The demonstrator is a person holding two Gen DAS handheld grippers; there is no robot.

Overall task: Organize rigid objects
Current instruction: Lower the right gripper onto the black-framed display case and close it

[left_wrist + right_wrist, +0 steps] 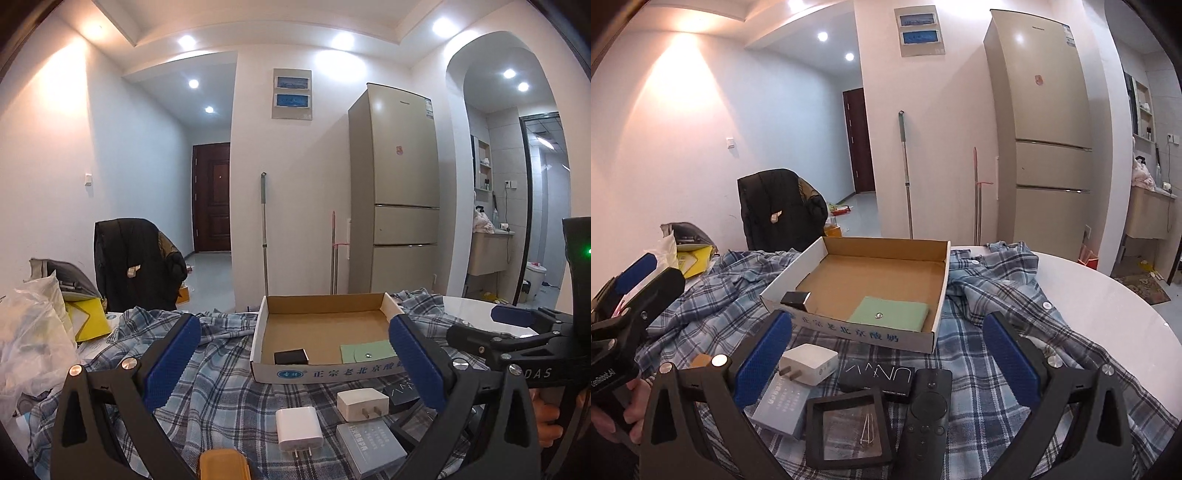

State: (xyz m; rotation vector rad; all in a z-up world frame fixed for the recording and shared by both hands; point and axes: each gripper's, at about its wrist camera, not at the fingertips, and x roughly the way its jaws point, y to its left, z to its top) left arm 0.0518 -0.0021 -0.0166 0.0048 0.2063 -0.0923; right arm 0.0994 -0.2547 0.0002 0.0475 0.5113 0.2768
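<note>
A shallow cardboard box [280, 373] [857, 338] lies on a plaid shirt, holding a small black block [291, 356] [796, 298] and a green pouch [365, 350] [890, 312]. In front of it lie two white chargers [298, 428] [362, 404] [809, 363], a grey box [369, 446] [781, 408], an orange case [223, 464], a black UNNY box [877, 376], a black frame case [847, 428] and a black remote [925, 417]. My left gripper [295, 362] is open above the chargers. My right gripper [886, 360] is open above the remote and frame case.
The plaid shirt [221, 369] [990, 302] covers a round white table [1108, 302]. Plastic bags and yellow packets [44, 325] pile at the left. A chair with a black jacket [136, 266] stands behind; a fridge [399, 192] and mops stand against the far wall.
</note>
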